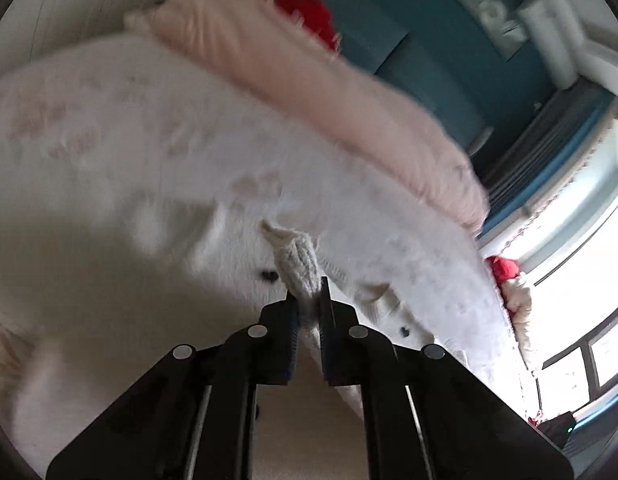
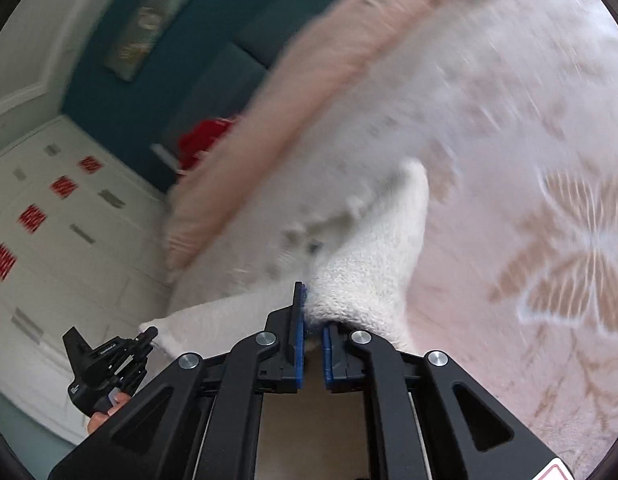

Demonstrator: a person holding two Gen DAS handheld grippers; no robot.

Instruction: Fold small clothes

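- The left gripper [image 1: 308, 304] had its fingers clamped on a ribbed edge of the small cream knitted garment [image 1: 297, 264].
- The right gripper [image 2: 314, 320] pinched another edge of the same garment [image 2: 373, 264].
- The garment hung between them, above a pale bedspread [image 2: 529, 208] beside a pink pillow [image 1: 349, 92].

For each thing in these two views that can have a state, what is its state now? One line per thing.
left gripper: shut on an edge of the white knit garment.
right gripper: shut on another part of it.
white knit garment: lifted, hanging between both grippers, not yet folded.
pink blanket: bunched along the bed's far edge.
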